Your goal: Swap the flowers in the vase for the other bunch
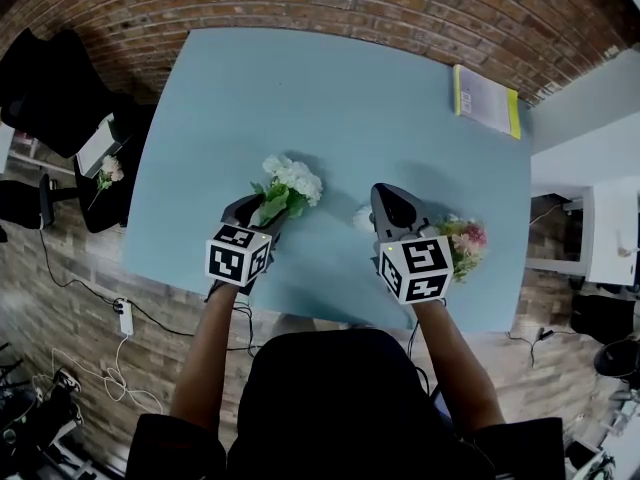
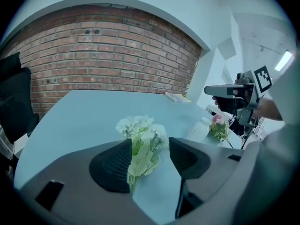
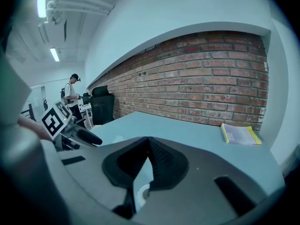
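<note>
Straddling the white flowers point(image 1: 290, 186) on the table point(image 1: 330, 88), left gripper point(image 2: 150, 146) stood open.
Right gripper point(image 3: 146, 142), closed, hung over the vase point(image 1: 363, 218); pink flowers point(image 1: 466, 240) beside it, book point(image 1: 487, 100) far off.

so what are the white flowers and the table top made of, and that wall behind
White flowers: likely artificial, fabric or plastic. The petals look flat and matte and the leaves pale and stiff, though that is not certain.
Table top: smooth light blue, probably laminate or painted board, with even colour, a soft sheen and no grain.
Wall: exposed red brick with visible mortar lines.
</note>
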{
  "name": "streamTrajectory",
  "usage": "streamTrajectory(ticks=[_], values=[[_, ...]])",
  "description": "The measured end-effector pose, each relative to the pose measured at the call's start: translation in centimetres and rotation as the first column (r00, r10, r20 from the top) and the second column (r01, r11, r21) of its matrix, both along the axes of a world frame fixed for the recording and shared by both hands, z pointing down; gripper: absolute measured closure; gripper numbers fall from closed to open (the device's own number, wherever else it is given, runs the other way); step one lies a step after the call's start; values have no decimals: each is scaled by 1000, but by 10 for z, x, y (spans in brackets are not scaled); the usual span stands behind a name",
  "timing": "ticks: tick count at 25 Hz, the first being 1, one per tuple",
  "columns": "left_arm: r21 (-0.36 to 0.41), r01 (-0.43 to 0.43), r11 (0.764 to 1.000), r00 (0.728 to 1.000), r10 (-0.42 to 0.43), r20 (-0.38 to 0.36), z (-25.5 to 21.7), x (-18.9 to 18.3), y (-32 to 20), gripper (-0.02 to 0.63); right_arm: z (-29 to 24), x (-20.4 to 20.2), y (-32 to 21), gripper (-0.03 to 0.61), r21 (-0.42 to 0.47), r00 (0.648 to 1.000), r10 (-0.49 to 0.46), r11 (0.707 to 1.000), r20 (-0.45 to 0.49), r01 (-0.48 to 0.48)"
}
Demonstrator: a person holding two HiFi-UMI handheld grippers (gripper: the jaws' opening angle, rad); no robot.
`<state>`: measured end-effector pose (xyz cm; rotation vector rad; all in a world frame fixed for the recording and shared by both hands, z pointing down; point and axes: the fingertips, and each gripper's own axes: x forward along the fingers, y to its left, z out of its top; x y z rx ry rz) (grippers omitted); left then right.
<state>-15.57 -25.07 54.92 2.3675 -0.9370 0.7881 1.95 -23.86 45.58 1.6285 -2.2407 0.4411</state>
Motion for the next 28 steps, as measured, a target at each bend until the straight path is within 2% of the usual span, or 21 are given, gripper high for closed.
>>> streamTrajectory(ticks=[4, 7, 12, 20, 28], values=[[-19, -56, 998, 998, 57, 27, 14, 0, -6, 322, 7, -3, -6, 566, -17, 1000, 15, 1000, 0, -15], [-27, -89, 996, 993, 91, 76, 27, -2, -12, 276, 12, -5, -9, 566, -29, 1000, 27, 999, -3, -27], [-79, -122, 989, 981, 133, 145, 49, -4, -20, 241, 19, -7, -13, 566, -46, 999, 44, 998, -7, -44], [-128, -193, 973, 957, 215, 194, 70, -1, -22, 227, 23, -10, -18, 566, -63, 998, 64, 996, -8, -65], [-160, -290, 944, 904, 325, 276, 93, 5, -18, 219, 26, -6, -19, 566, -81, 996, 87, 993, -26, -89]])
